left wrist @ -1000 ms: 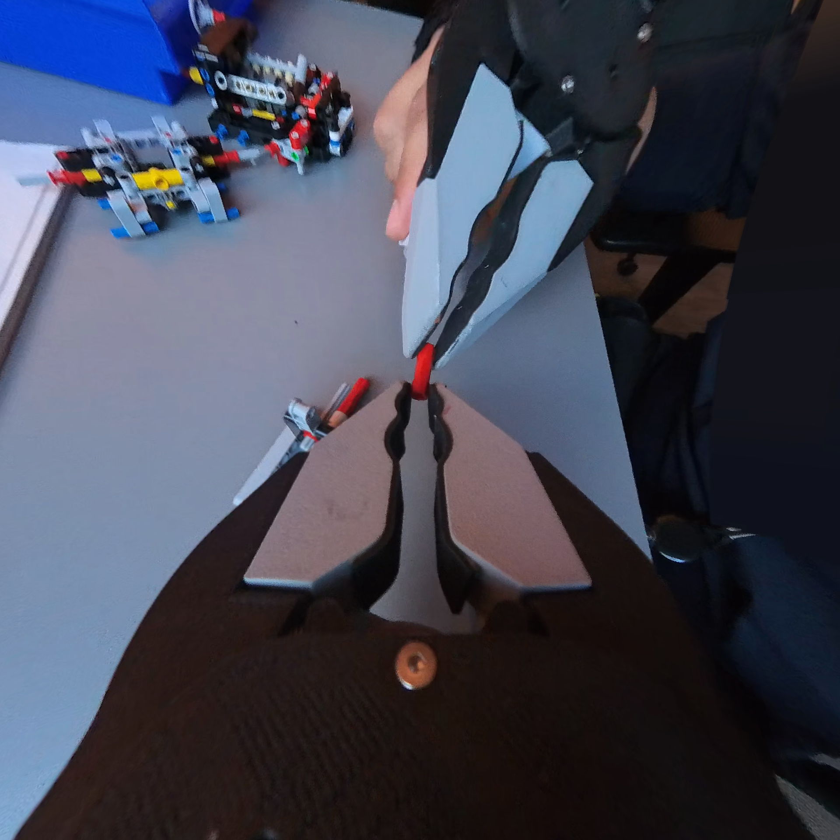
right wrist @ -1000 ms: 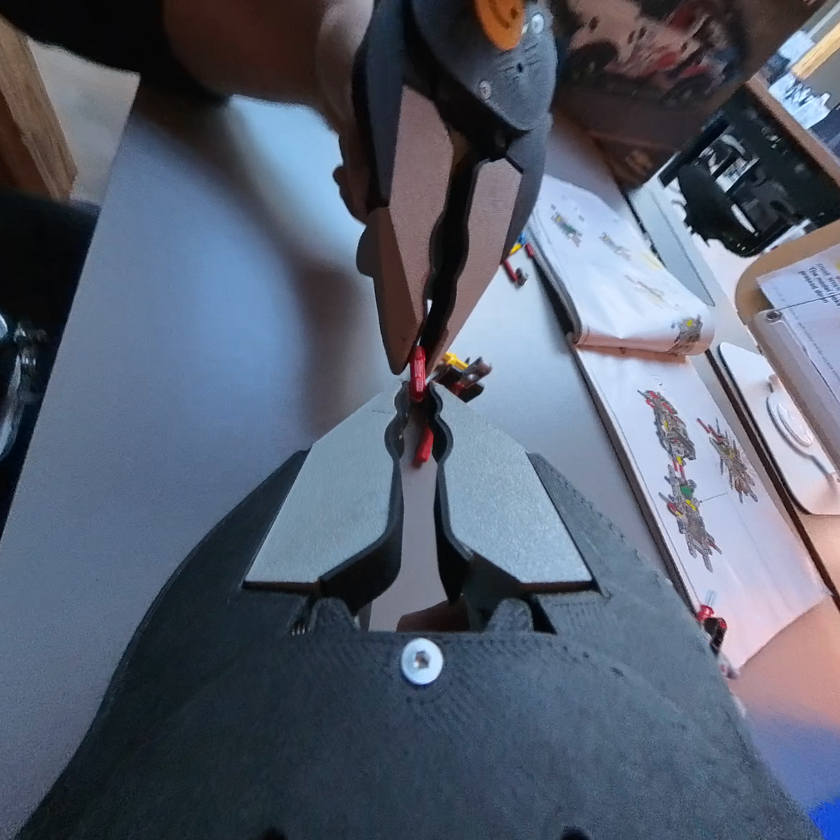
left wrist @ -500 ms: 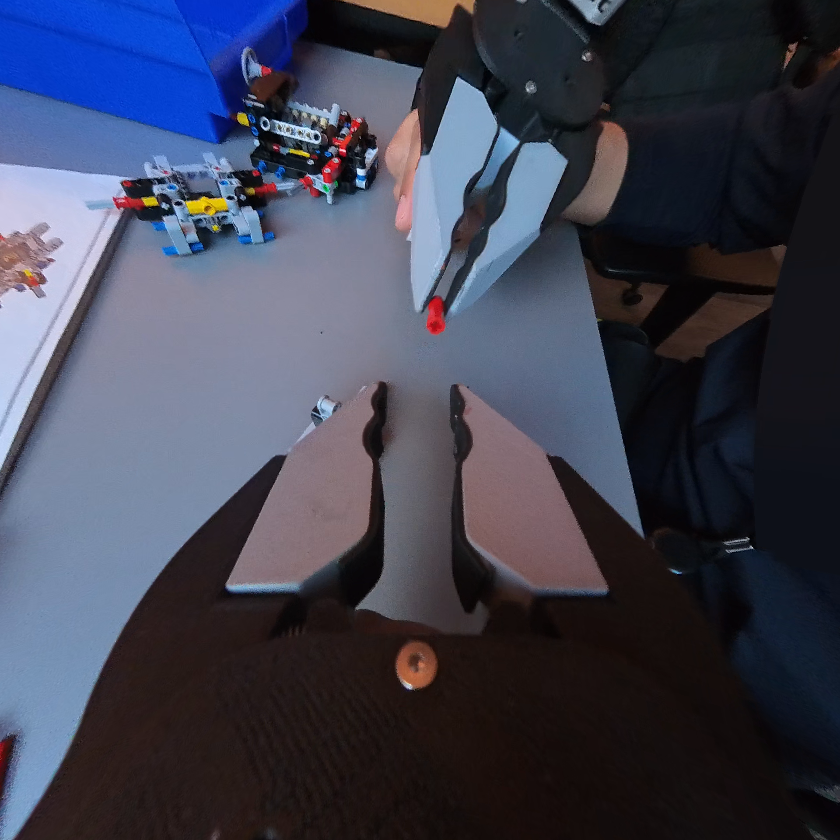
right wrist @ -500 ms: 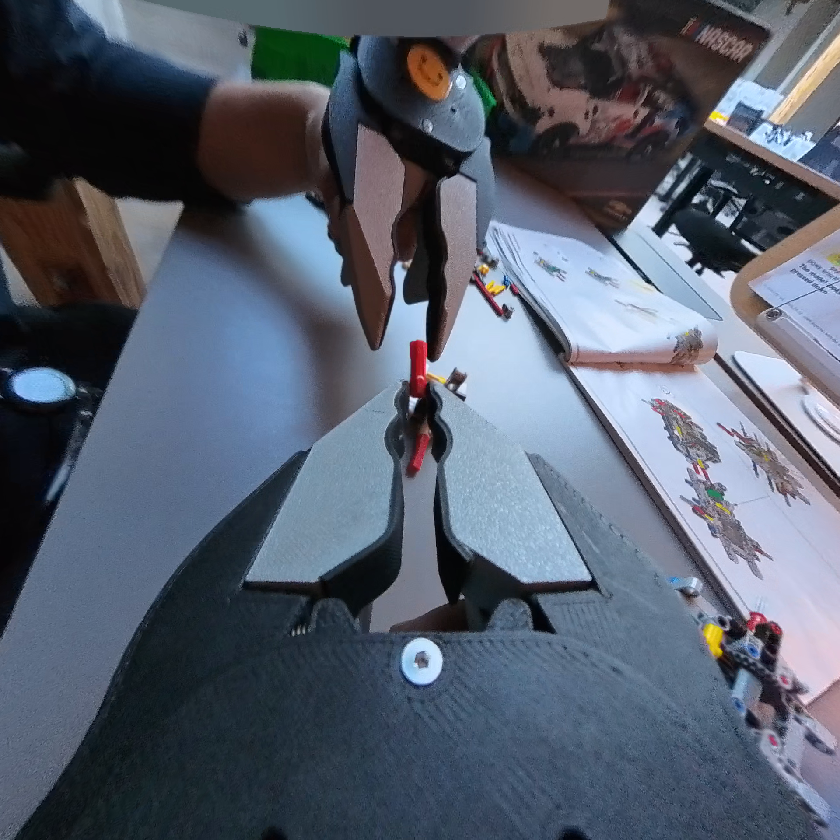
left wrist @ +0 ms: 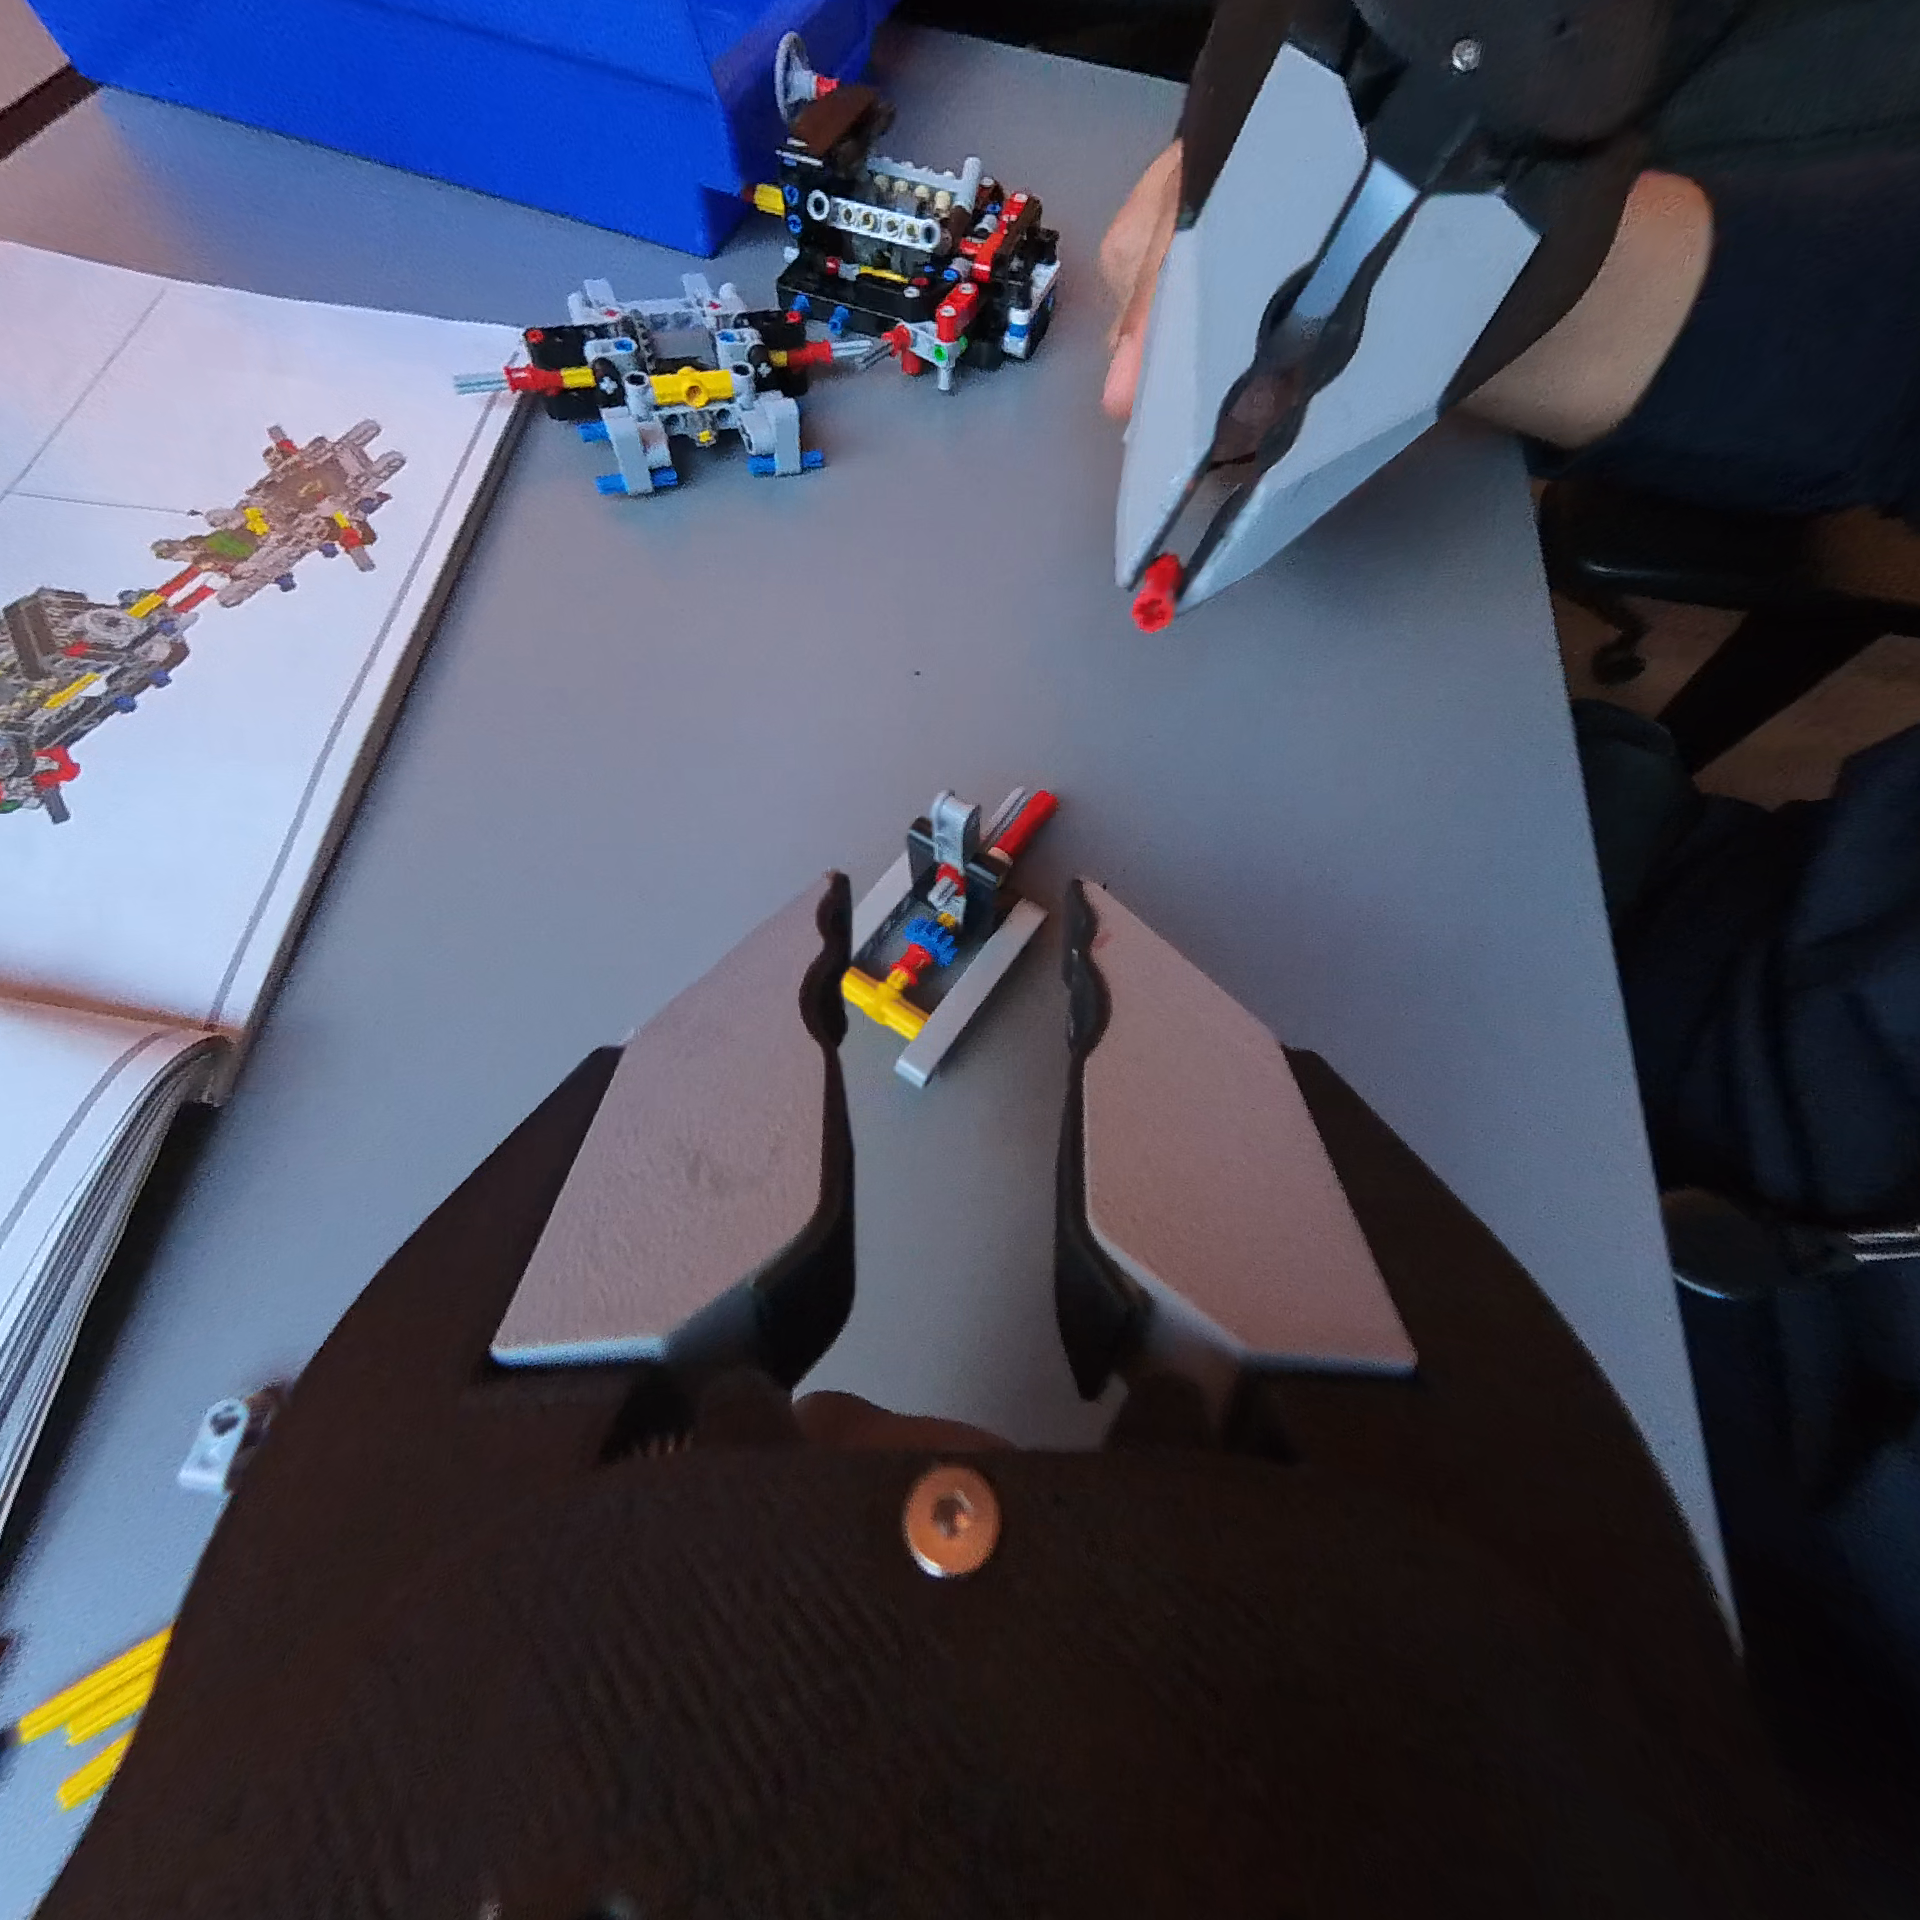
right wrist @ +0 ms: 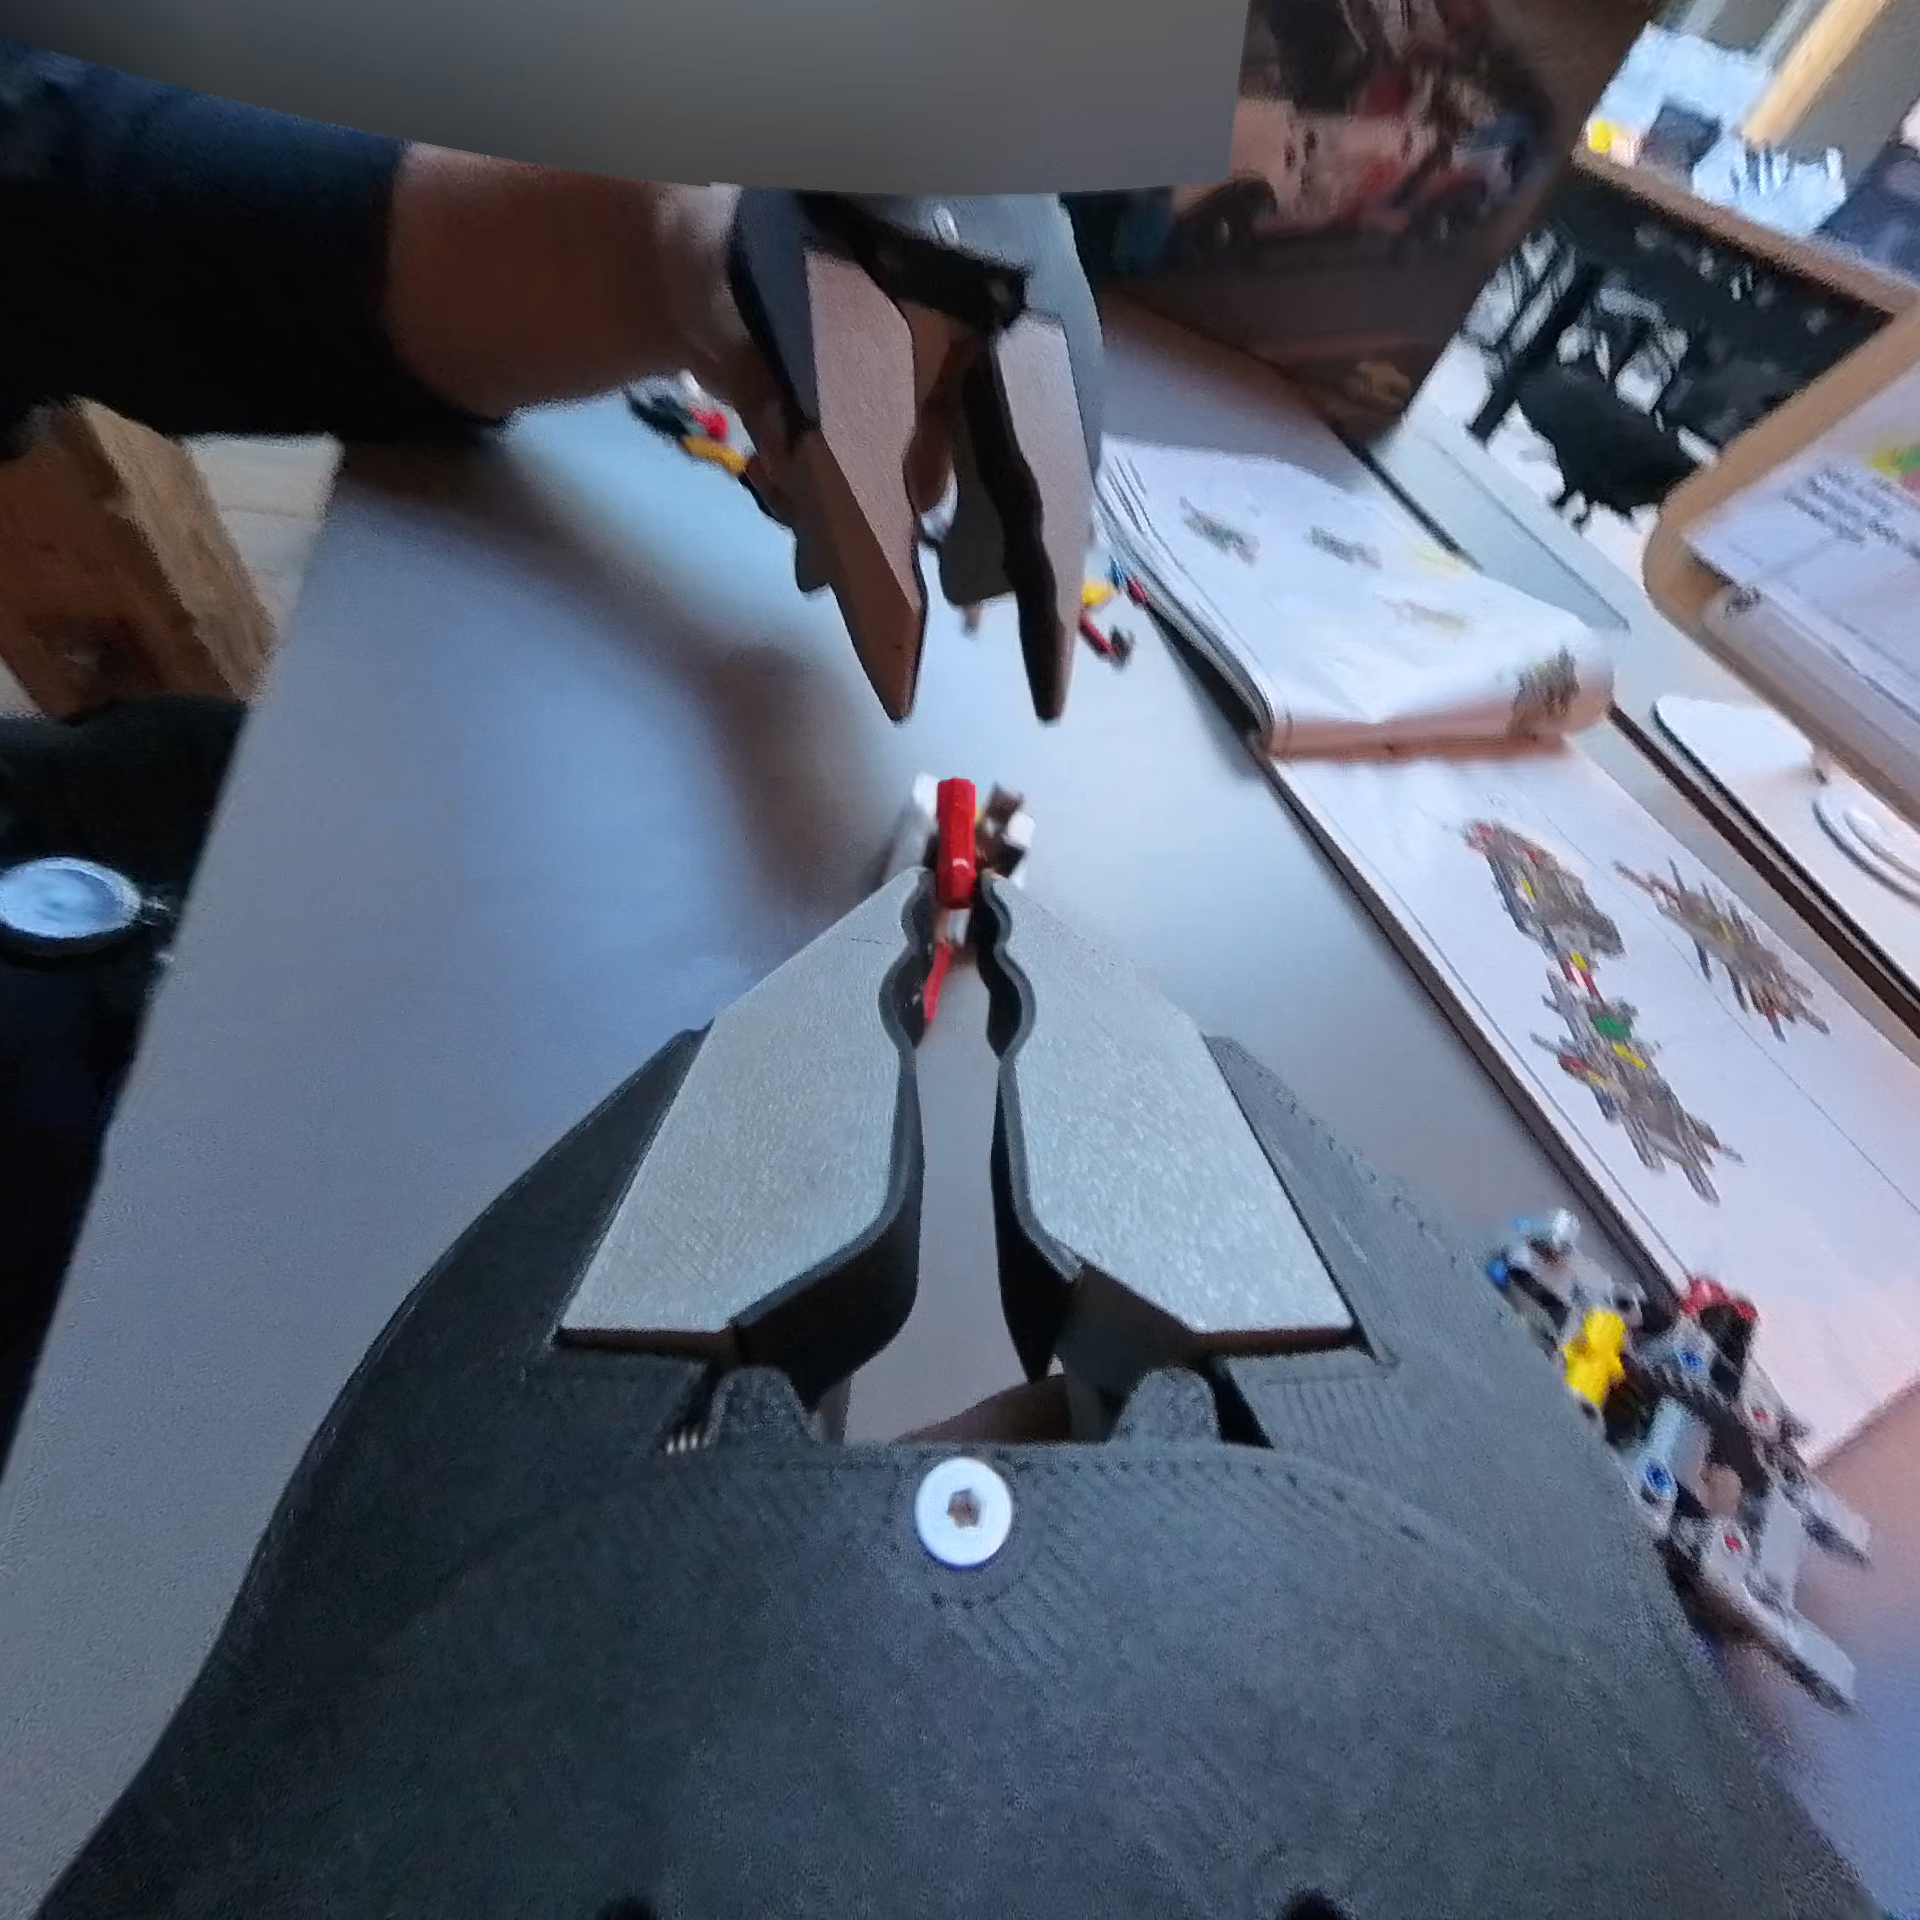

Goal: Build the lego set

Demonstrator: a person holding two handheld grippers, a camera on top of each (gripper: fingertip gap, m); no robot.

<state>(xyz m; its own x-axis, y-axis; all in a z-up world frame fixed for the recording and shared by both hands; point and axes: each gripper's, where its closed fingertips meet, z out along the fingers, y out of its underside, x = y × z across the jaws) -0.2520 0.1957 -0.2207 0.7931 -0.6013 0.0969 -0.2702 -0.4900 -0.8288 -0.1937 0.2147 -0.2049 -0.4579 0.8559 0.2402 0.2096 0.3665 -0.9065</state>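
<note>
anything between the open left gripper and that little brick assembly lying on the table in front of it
Nothing visible. The left gripper is open, holding nothing, and the small brick assembly lies on the grey table right at its fingertips, with only bare tabletop around it. The right gripper, pinching a red pin, is farther off.

The open booklet (left wrist: 208, 623) runs off the left edge of the left wrist view, its printed model cut short. The blue bin (left wrist: 468, 94) is cropped by the top edge. Yellow pieces (left wrist: 94, 1714) at the lower left are half covered by the dark body of the left tongs (left wrist: 951, 914). The small assembly (left wrist: 940, 935) on the bench (left wrist: 675, 727) lies partly behind the left fingertip. In the right wrist view, the same assembly (right wrist: 1003, 831) is smeared by blur behind the red pin (right wrist: 954, 852), and the brick model (right wrist: 1683, 1455) at lower right is too blurred to read.
</note>
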